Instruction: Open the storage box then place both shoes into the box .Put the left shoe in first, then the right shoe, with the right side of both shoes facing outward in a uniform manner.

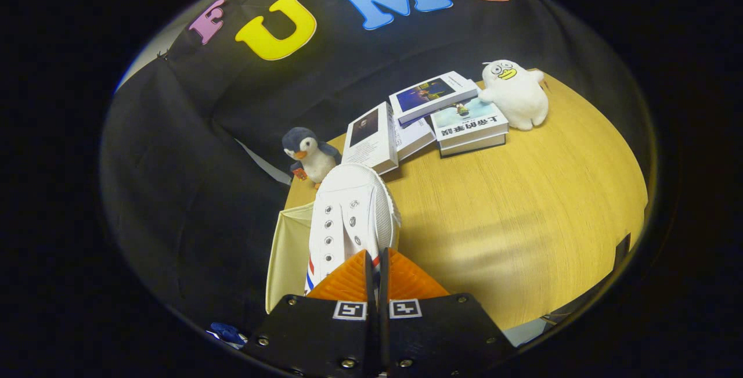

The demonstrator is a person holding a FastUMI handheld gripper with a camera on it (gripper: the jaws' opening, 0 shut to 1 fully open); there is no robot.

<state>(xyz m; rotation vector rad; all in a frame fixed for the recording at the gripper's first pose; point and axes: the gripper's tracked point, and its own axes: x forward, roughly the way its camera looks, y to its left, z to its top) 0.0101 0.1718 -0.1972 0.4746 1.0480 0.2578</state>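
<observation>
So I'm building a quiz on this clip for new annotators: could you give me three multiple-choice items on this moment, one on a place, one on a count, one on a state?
1. Where is the white shoe?
A. Just ahead of the gripper, over the cream box
B. On top of the books
C. Beside the white duck plush

2. How many plush toys are on the table?
A. One
B. Two
C. Four

3. How do the jaws stand?
A. Wide apart
C. Closed together on the shoe's rear
B. Pressed on a book

Answers: 1 A, the shoe extends forward from the fingers above the box. 2 B, a penguin plush and a white duck plush. 3 C, hardly any gap between them.
</observation>
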